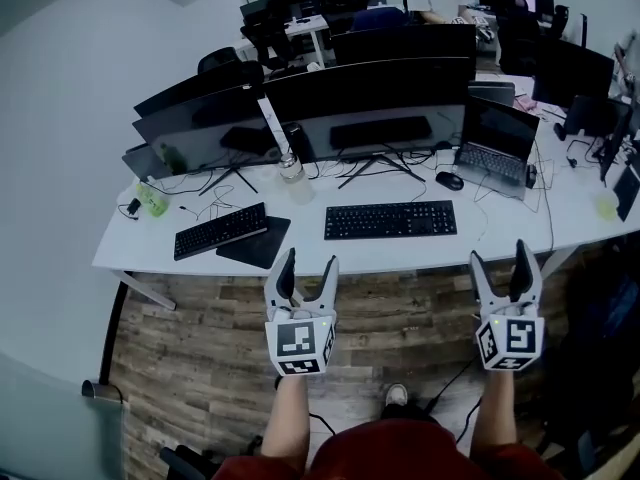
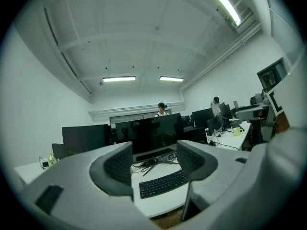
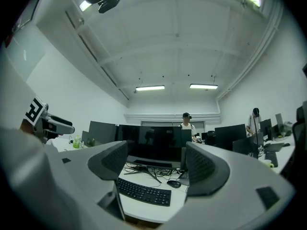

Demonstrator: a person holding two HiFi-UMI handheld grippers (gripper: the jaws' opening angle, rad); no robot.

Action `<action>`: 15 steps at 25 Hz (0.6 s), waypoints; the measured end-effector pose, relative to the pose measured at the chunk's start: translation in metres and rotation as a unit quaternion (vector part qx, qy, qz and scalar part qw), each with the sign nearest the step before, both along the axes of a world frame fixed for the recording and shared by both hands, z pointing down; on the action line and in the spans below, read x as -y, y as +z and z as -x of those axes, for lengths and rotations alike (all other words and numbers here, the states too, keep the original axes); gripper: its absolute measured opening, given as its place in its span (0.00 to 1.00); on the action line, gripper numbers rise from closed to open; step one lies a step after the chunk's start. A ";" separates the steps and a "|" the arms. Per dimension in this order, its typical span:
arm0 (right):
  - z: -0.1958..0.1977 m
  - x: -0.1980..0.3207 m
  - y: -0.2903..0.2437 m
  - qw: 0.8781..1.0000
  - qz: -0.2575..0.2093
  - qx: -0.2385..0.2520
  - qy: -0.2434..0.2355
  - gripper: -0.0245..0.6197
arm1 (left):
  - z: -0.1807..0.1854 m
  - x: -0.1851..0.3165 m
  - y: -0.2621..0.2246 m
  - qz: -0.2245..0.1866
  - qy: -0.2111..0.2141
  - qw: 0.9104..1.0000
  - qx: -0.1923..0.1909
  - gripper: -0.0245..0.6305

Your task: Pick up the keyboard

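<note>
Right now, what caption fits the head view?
Left gripper and right gripper, both open, hover before the middle keyboard on the desk.

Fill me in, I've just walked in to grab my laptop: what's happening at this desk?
A person stands at the white desk with a two-jaw gripper in each hand. The left gripper and right gripper are both open and empty, held near the desk's front edge and aimed toward the black keyboard, which lies flat in front of the monitor. Nothing is picked up yet.

White left tongs (image 1: 309, 258), right tongs (image 1: 499, 251), marker cubes (image 1: 300, 343), dark red clothing (image 1: 400, 455)
</note>
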State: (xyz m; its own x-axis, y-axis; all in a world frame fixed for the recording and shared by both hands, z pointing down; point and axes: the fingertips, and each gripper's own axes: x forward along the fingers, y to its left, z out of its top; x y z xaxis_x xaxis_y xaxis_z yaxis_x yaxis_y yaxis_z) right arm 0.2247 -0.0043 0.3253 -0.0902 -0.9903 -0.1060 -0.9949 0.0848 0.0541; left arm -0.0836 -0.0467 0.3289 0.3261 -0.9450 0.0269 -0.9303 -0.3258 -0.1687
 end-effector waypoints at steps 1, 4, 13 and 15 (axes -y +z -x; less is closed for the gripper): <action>-0.005 0.008 0.000 1.000 -0.002 -0.001 0.003 0.59 | -0.004 0.009 0.002 0.002 0.000 1.000 0.000 0.48; -0.017 0.031 0.003 1.000 0.001 0.002 0.000 0.59 | -0.015 0.032 0.004 0.002 -0.002 1.000 -0.002 0.48; -0.037 0.084 0.021 0.999 0.022 0.021 -0.015 0.59 | -0.033 0.076 0.008 0.006 -0.014 1.000 0.015 0.48; -0.037 0.094 0.025 0.999 0.024 0.025 -0.016 0.59 | -0.029 0.083 0.011 0.008 -0.019 1.000 0.018 0.48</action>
State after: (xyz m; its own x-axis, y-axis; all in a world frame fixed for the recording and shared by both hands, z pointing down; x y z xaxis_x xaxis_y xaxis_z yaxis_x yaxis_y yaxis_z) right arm 0.2617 -0.0979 0.3499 -0.1171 -0.9911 -0.0630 -0.9931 0.1174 -0.0004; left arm -0.0542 -0.1300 0.3394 0.2887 -0.9559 0.0532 -0.9356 -0.2935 -0.1965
